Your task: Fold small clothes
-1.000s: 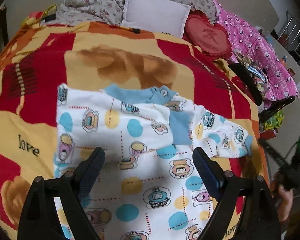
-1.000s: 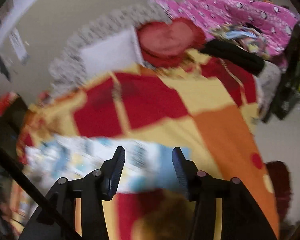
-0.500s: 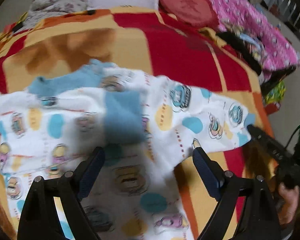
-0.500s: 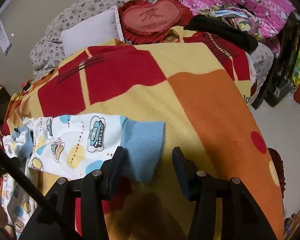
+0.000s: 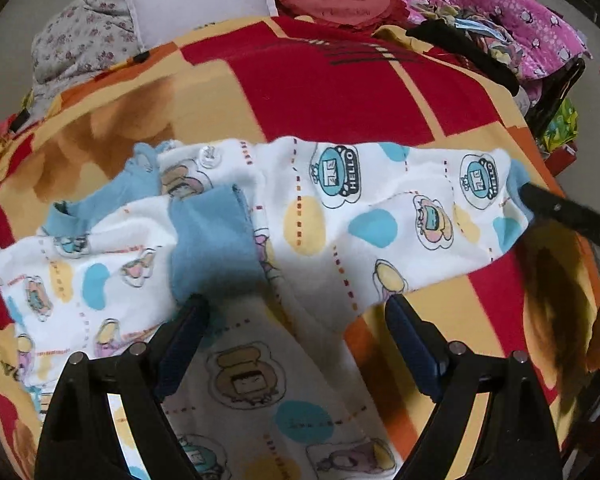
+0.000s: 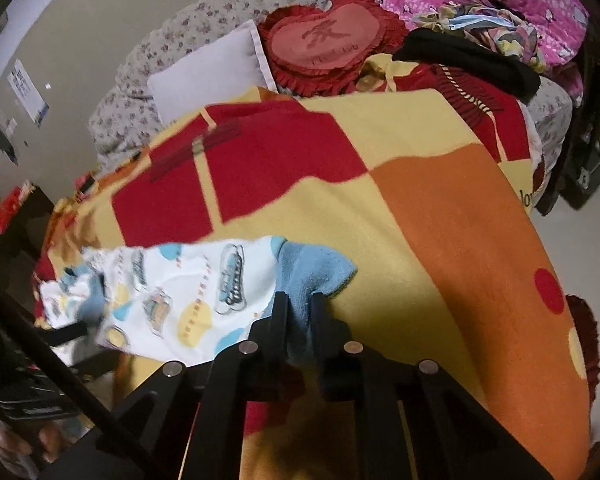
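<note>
Across the checked blanket (image 5: 320,92) I judge folding half done: one sleeve (image 5: 204,240) lies folded in, my right gripper (image 6: 298,304) pinches the other sleeve's cuff (image 6: 312,268), and my left gripper (image 5: 296,320) hovers open.

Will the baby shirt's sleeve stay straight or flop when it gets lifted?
Probably flop: the sleeve already sags and wrinkles where the right gripper pinches its blue cuff. It looks soft and light, and likely won't slip, as the cuff bunches between the fingers.
</note>
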`<action>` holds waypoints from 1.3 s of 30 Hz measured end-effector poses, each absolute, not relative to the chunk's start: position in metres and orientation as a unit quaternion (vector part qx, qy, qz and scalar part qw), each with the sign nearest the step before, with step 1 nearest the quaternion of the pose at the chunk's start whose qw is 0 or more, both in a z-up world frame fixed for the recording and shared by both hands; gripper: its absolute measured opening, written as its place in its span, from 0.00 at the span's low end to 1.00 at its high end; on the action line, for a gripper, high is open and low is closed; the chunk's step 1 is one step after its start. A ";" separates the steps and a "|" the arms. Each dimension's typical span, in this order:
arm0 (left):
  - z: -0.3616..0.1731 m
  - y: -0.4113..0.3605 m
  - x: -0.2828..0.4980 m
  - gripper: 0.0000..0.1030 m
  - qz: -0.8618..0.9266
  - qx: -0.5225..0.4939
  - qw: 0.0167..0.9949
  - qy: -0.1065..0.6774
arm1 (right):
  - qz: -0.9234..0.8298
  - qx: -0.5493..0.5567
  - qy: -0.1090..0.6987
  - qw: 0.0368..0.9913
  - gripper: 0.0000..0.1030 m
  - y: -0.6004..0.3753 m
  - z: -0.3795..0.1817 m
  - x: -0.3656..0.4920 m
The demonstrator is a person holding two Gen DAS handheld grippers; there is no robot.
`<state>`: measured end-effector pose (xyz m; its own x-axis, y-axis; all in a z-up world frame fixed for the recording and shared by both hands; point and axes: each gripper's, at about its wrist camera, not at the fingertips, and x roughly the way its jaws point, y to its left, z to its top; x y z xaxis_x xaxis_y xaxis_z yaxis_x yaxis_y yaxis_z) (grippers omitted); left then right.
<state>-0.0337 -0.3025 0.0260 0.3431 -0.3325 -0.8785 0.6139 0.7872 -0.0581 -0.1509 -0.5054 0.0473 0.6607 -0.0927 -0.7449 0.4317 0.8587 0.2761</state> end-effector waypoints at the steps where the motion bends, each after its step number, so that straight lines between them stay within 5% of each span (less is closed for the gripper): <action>1: 0.024 -0.302 -0.033 0.67 -0.302 0.135 0.805 0.494 | -0.140 0.229 0.376 0.887 0.11 -0.505 0.052 -0.152; 5: 0.029 -0.299 -0.032 0.25 -0.298 0.132 0.814 0.482 | -0.102 0.259 0.343 0.897 0.11 -0.497 0.076 -0.154; 8: 0.034 -0.285 -0.027 0.14 -0.311 0.090 0.808 0.493 | -0.066 0.252 0.320 0.911 0.11 -0.476 0.103 -0.147; 12: 0.038 -0.268 -0.028 0.12 -0.323 0.053 0.798 0.505 | -0.013 0.231 0.294 0.927 0.11 -0.438 0.139 -0.128; 13: 0.039 -0.261 -0.030 0.13 -0.326 0.041 0.794 0.511 | 0.005 0.224 0.288 0.931 0.11 -0.425 0.149 -0.119; 15: 0.040 -0.242 -0.033 0.38 -0.321 0.008 0.786 0.528 | 0.036 0.214 0.285 0.934 0.11 -0.403 0.160 -0.106; 16: 0.042 -0.230 -0.033 0.66 -0.317 -0.011 0.785 0.532 | 0.054 0.205 0.284 0.935 0.11 -0.388 0.166 -0.096; 17: 0.046 -0.212 -0.035 0.79 -0.317 -0.039 0.788 0.526 | 0.068 0.195 0.286 0.936 0.11 -0.375 0.169 -0.088; 30: 0.059 -0.072 0.015 0.93 -0.256 -0.246 0.796 0.491 | 0.180 0.166 0.369 0.897 0.12 -0.276 0.102 -0.013; 32: 0.054 -0.070 0.024 0.93 -0.244 -0.247 0.796 0.496 | 0.197 0.176 0.399 0.878 0.17 -0.267 0.077 0.002; 34: 0.048 -0.069 0.029 0.93 -0.238 -0.248 0.792 0.504 | 0.199 0.187 0.426 0.862 0.42 -0.263 0.055 0.012; 39: 0.049 -0.075 0.028 0.93 -0.245 -0.236 0.793 0.505 | 0.206 0.209 0.419 0.859 0.42 -0.278 0.055 0.000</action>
